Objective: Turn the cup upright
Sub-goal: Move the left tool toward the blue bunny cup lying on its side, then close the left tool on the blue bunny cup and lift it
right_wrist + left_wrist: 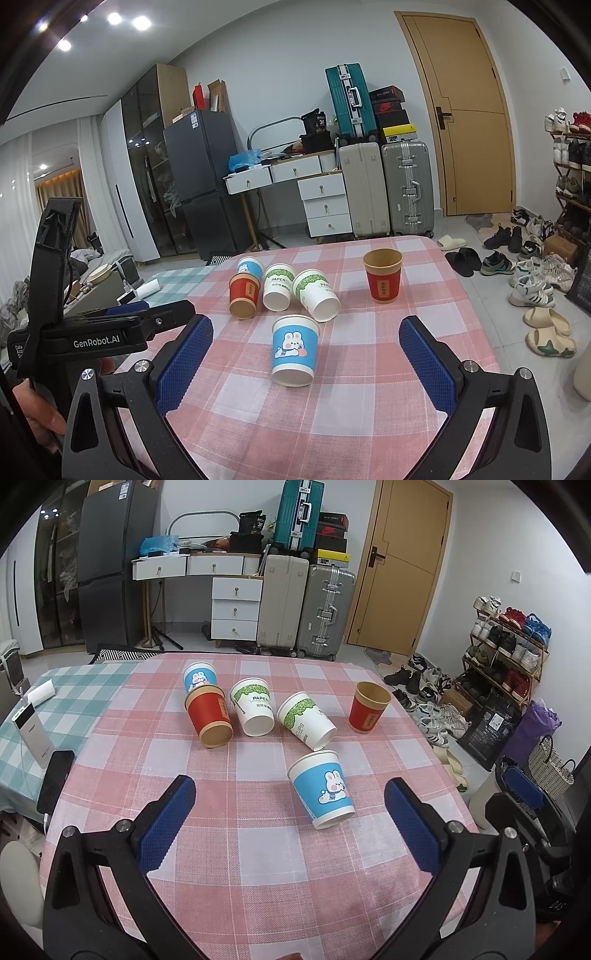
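Several paper cups lie on a pink checked tablecloth (258, 849). The nearest, a blue rabbit cup (323, 789), lies on its side, and also shows in the right wrist view (294, 349). Behind it lie two white-green cups (255, 707) (306, 720), a red cup (209, 716) and another blue cup (199, 677). One red cup (367, 708) stands upright at the right, also in the right wrist view (382, 275). My left gripper (290, 797) is open and empty, just short of the blue rabbit cup. My right gripper (306, 336) is open and empty, with the cup just ahead.
A teal checked cloth (55, 701) at the left holds a power bank (31, 734) and a phone (55, 781). Suitcases (306, 609), drawers, a fridge and a door stand behind the table. Shoes and a shoe rack (506, 646) are at the right.
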`<action>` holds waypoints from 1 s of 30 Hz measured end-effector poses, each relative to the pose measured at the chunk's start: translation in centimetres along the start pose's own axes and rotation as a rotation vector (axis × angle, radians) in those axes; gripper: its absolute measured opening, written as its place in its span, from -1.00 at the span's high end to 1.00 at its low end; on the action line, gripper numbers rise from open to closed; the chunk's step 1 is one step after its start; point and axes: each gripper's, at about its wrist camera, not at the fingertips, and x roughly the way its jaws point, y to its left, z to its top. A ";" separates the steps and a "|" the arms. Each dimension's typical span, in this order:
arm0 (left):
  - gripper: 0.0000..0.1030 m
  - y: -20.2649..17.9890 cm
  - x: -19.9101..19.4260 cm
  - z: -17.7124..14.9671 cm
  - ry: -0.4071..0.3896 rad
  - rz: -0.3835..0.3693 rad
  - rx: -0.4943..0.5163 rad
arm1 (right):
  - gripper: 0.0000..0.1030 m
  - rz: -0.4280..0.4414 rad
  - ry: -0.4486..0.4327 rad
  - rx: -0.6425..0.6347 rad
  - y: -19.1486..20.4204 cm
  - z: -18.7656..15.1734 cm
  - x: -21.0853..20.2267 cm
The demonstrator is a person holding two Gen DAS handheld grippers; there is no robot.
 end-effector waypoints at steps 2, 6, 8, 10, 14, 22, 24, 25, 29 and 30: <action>-0.98 0.0 0.4 -0.2 0.003 0.005 0.001 | -1.00 0.002 0.000 0.000 0.0 0.0 0.0; -0.98 0.0 0.4 -0.2 0.002 0.003 -0.001 | -1.00 0.002 0.002 0.006 -0.6 -0.4 0.1; -0.98 0.1 1.0 -0.6 0.005 0.013 0.000 | -1.00 0.001 0.004 0.010 -0.7 -0.5 0.1; -0.98 0.2 1.1 -0.6 0.006 0.012 -0.007 | -1.00 0.000 0.004 0.013 -0.7 -0.6 0.1; -0.98 0.3 1.4 -0.7 0.002 0.011 -0.010 | -1.00 0.000 0.006 0.017 -1.0 -0.9 0.1; -0.98 0.4 4.5 -0.4 0.112 -0.041 -0.069 | -1.00 -0.015 0.023 0.046 -2.4 -1.2 1.0; -0.98 0.4 6.0 -0.2 0.162 -0.056 -0.083 | -1.00 -0.021 0.036 0.063 -3.2 -1.5 1.5; -0.98 0.2 6.9 -0.1 0.173 -0.070 -0.082 | -1.00 -0.026 0.042 0.069 -3.5 -1.7 1.7; -0.98 -1.0 11.0 0.3 0.196 -0.077 -0.047 | -1.00 -0.044 0.070 0.101 -5.1 -2.3 2.8; -0.98 -1.4 12.3 0.5 0.198 -0.073 -0.041 | -1.00 -0.044 0.078 0.112 -5.5 -2.4 3.1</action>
